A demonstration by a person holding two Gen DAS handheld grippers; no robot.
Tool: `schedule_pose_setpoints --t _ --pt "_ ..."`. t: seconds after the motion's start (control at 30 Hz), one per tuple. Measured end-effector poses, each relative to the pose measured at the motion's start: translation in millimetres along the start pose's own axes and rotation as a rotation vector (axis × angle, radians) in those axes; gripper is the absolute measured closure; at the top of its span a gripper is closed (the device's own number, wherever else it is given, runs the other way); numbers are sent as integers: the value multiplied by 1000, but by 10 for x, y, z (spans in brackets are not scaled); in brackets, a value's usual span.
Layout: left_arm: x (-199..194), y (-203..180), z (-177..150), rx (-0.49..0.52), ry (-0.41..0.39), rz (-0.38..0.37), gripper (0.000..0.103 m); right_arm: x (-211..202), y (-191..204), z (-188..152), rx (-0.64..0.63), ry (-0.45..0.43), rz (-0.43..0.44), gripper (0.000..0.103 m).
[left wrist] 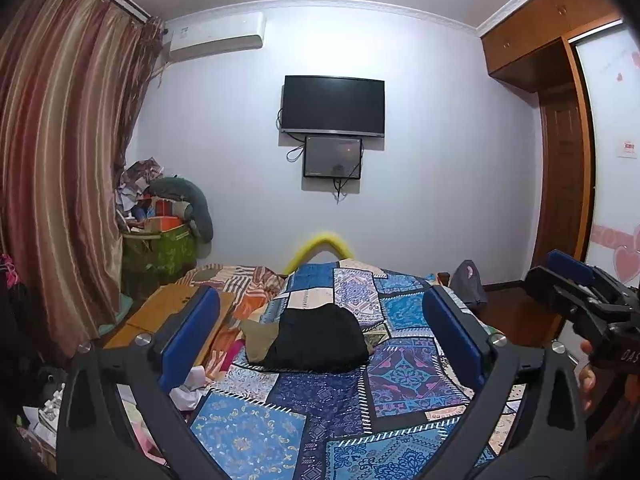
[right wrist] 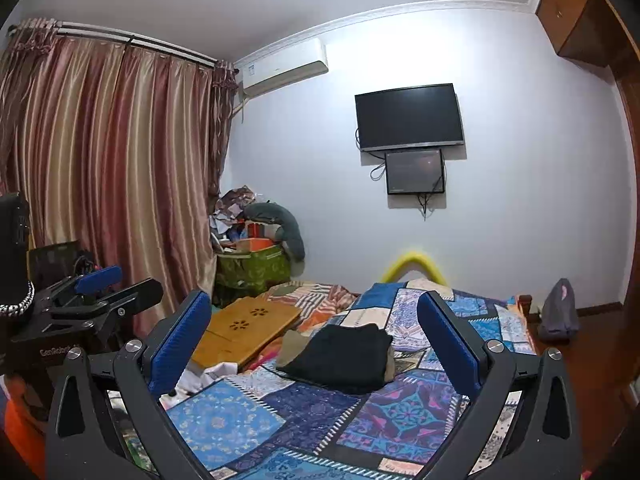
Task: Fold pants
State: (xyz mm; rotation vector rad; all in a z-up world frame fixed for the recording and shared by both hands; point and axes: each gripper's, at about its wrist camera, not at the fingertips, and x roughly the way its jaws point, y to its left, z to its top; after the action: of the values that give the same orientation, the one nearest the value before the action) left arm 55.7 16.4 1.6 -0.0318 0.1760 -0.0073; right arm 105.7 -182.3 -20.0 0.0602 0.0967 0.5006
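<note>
The black fabric pants, bundled compactly, are lying on the blue patchwork-quilted bed, well ahead of both tools. The left gripper and right gripper are hovering with jaws apart, empty, probably backed off for clearance.

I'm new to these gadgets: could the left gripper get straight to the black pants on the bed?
Probably yes. The left gripper is open and faces the black pants on the patchwork bedspread, with only bare quilt in between.
</note>
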Motion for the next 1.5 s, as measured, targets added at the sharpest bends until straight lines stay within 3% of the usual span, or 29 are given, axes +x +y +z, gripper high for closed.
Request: schedule_pose_setpoints --t 1.5 --pt "84 -18 -109 15 23 -12 0 -47 20 18 -5 37 -4 0"
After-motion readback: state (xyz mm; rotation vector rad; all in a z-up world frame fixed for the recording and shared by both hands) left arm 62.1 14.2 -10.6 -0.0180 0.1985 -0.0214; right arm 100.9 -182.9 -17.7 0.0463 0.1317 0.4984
